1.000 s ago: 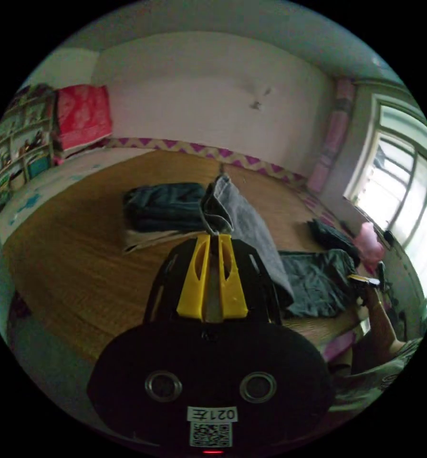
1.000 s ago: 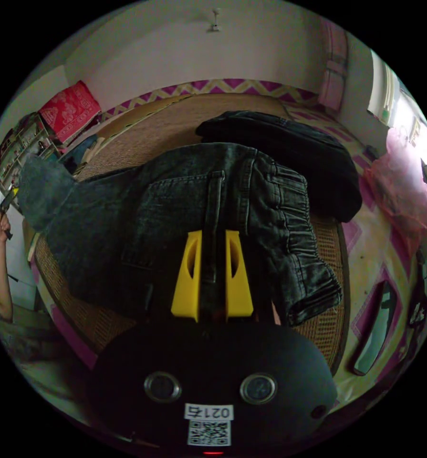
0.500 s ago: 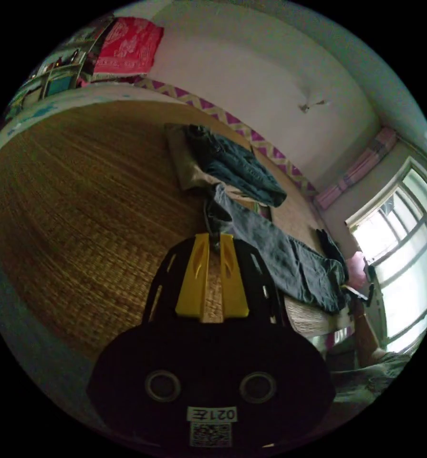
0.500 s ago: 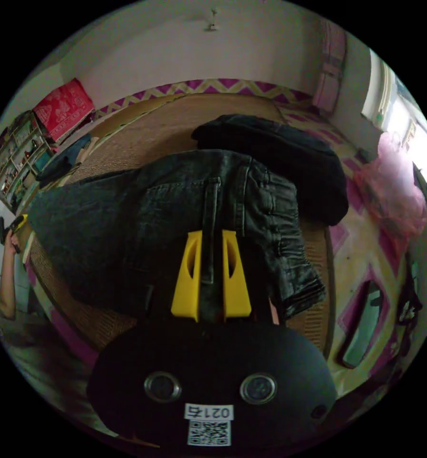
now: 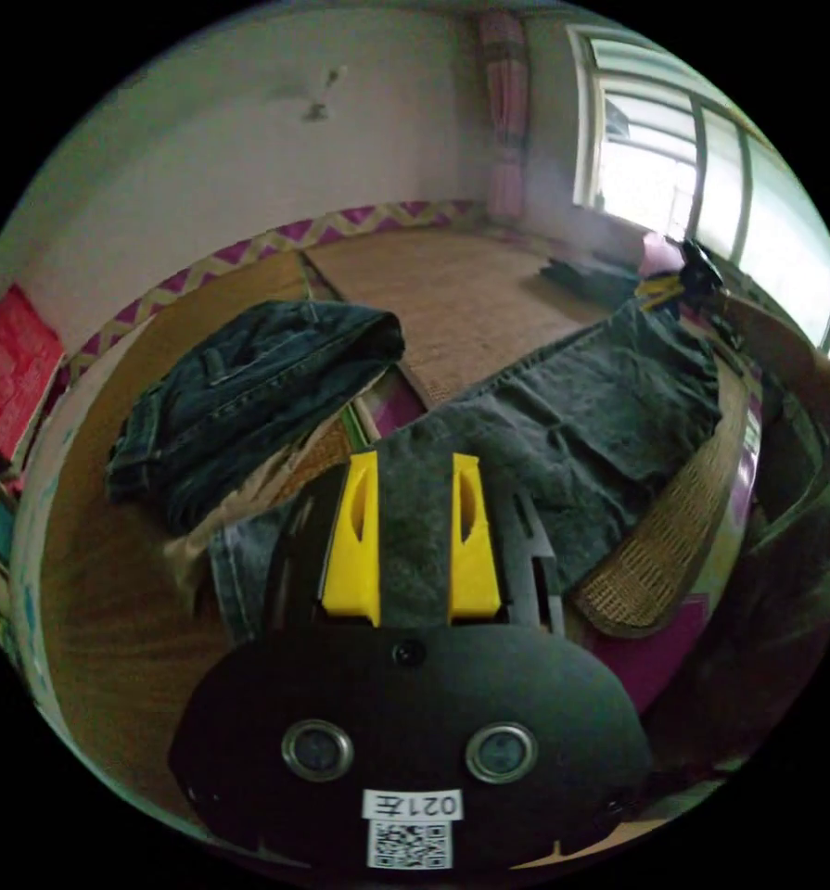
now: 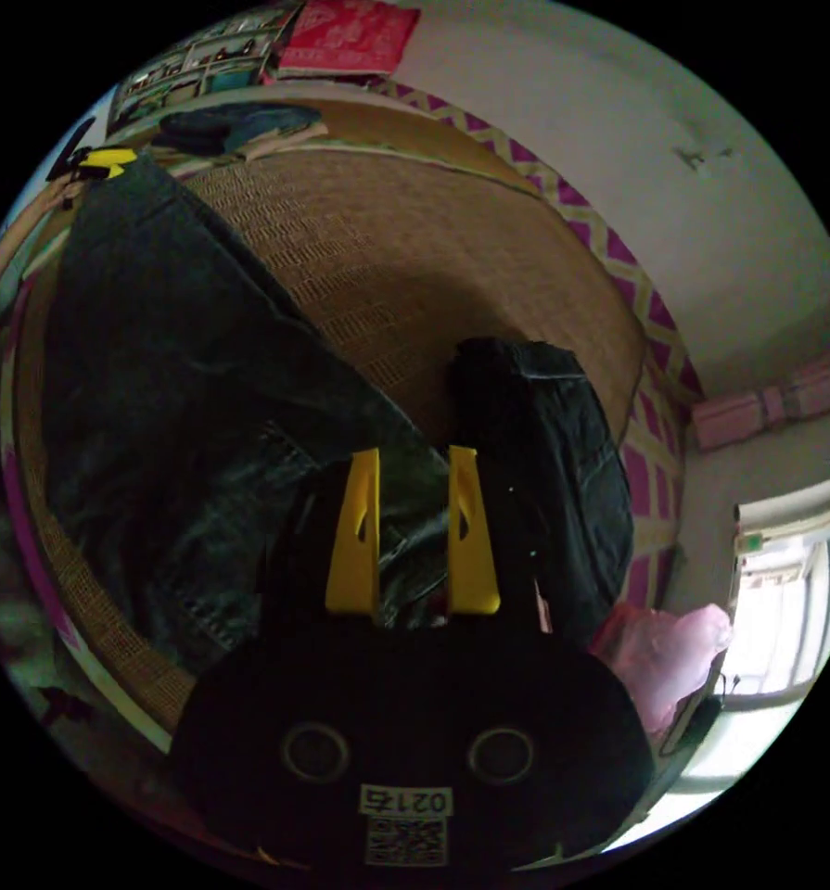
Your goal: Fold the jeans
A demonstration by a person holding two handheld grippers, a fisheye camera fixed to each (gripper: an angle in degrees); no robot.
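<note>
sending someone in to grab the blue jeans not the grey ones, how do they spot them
Start at the woven straw mat covering the bed. Beside the grey jeans spread flat lies a stack: the folded blue jeans sit on top of a beige garment. They are the bluest denim there, bunched rather than laid out.

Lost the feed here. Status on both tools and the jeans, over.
Left tool open, jaws apart over the dark grey denim jeans. Right tool open above the same jeans, spread on the woven straw mat. Folded black garment lies beside them.

Both hand-held grippers, left [image 5: 414, 464] and right [image 6: 413, 459], apparently stand parted.
</note>
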